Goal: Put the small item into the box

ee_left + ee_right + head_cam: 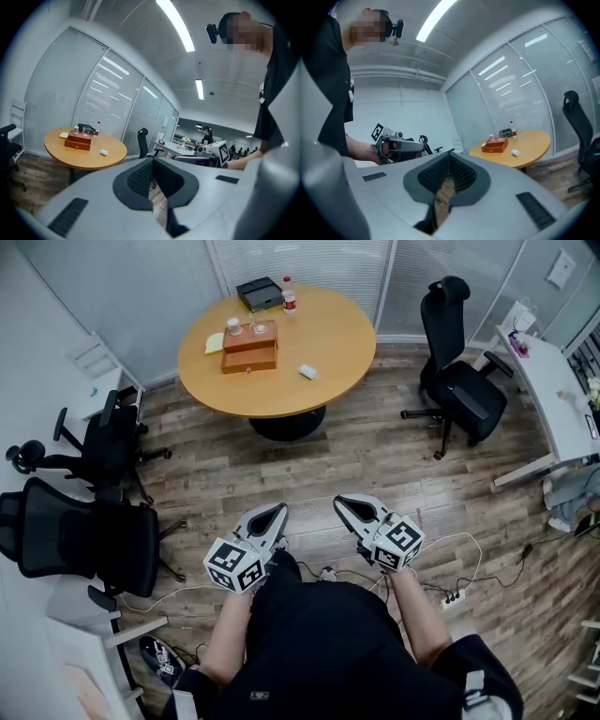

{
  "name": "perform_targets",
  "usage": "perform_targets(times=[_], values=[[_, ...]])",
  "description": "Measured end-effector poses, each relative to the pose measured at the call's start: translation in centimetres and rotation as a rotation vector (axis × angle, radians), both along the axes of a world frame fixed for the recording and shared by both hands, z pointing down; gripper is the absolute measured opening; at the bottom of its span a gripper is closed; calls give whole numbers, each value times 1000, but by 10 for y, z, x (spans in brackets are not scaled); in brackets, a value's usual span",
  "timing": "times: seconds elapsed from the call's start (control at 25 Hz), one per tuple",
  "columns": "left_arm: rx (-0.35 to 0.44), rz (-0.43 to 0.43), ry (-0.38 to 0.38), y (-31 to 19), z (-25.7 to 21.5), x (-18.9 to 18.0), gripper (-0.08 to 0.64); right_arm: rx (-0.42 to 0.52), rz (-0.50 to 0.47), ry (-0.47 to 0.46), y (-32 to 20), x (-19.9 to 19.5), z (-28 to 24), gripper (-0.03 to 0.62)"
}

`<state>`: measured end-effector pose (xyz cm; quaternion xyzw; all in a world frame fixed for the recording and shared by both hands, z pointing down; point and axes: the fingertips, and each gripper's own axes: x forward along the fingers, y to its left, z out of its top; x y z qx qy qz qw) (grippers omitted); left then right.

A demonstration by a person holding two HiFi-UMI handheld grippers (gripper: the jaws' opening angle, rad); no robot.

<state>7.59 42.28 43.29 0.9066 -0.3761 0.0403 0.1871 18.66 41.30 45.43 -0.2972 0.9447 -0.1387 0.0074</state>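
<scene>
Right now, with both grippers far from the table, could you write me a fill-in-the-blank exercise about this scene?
1. The small item on the round table is ____ in colour.
2. In the head view it lies to the ____ of the wooden box.
3. The bottle has a ____ cap.
4. The right gripper holds nothing; its jaws are ____.
Missing words: white; right; red; shut.
</scene>
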Motion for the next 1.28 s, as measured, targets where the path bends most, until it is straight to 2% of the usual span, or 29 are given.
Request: perform_targets(times=[0.4,0.72,0.96,1.28], values=[[-27,43,-10,-34,11,-28,6,-24,59,53,-32,-20,7,6],[-50,79,9,-73,19,-61,6,-87,153,40,-68,-36,19,6],[-52,108,32,-111,20,-92,6,-103,213,71,-93,-55,28,6],[-63,218,17,-146,26,-114,6,-115,321,67,-121,-78,34,6]])
